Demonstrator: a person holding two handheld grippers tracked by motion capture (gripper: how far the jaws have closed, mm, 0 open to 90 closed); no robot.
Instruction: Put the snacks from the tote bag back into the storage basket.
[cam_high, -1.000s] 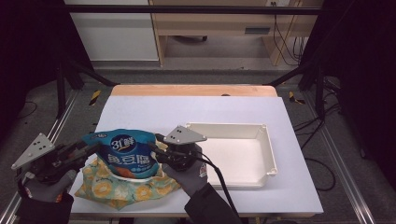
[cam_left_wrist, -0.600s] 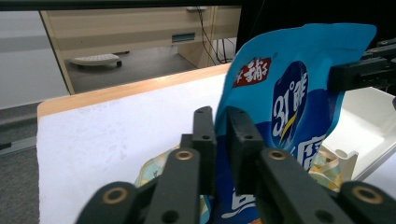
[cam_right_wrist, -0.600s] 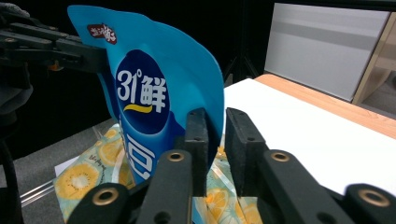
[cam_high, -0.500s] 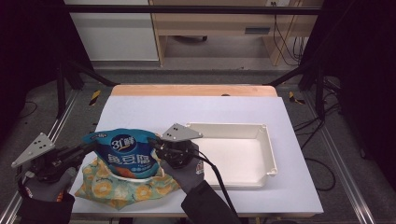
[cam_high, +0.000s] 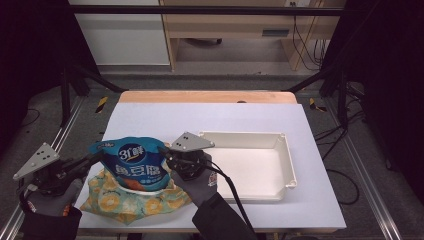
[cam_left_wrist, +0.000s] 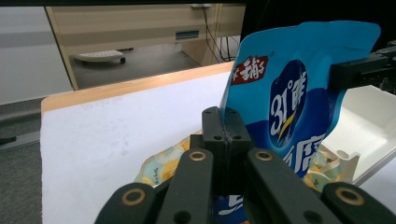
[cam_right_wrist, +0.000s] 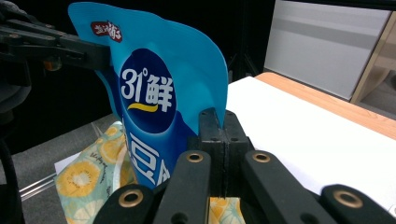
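Observation:
A blue snack pouch (cam_high: 134, 165) stands upright over a yellow-flowered cloth bag (cam_high: 125, 202) at the table's near left. My left gripper (cam_high: 98, 156) pinches the pouch's left edge, and in the left gripper view its jaws (cam_left_wrist: 225, 135) meet on that seam. My right gripper (cam_high: 165, 152) pinches the opposite edge, with the jaws (cam_right_wrist: 219, 133) closed flat on the foil. Both pairs of jaws have just been closing onto the pouch. Each gripper view also shows the other gripper farther off, the right (cam_left_wrist: 357, 70) and the left (cam_right_wrist: 86, 53), clamped on the pouch's far edge.
A shallow white tray (cam_high: 289, 162) lies right of the pouch, close to my right hand. The white tabletop (cam_high: 200, 120) runs back to a wooden strip (cam_high: 205, 96). Black frame rails flank the table on both sides.
Both grippers' jaws have closed on the pouch's side edges. The hands and the pouch have stayed where they were.

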